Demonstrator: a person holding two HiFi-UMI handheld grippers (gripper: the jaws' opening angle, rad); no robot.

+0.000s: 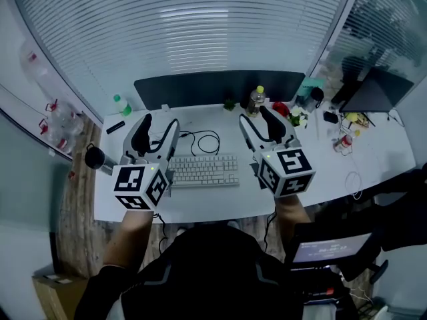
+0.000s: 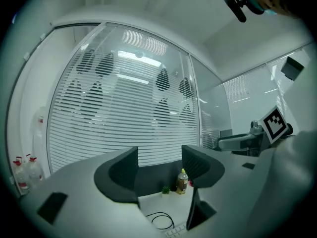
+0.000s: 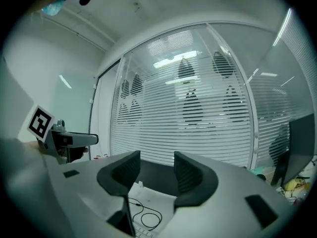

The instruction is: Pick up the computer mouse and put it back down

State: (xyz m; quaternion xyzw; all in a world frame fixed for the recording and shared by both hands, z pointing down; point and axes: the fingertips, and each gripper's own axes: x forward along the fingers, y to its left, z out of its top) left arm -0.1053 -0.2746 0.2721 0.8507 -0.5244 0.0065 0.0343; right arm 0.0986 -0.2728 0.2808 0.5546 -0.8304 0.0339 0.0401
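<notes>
White table [image 1: 200, 199] fills mid-frame, with a keyboard [image 1: 203, 171] at its centre. Left tongs [image 1: 160, 122] and right tongs [image 1: 253, 114] hang over it, each parted and holding nothing. No view clearly shows the computer mouse.

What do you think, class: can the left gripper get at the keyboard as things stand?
Probably yes: the left gripper hangs above the desk, jaws open and empty, and the keyboard lies uncovered beside it.
</notes>
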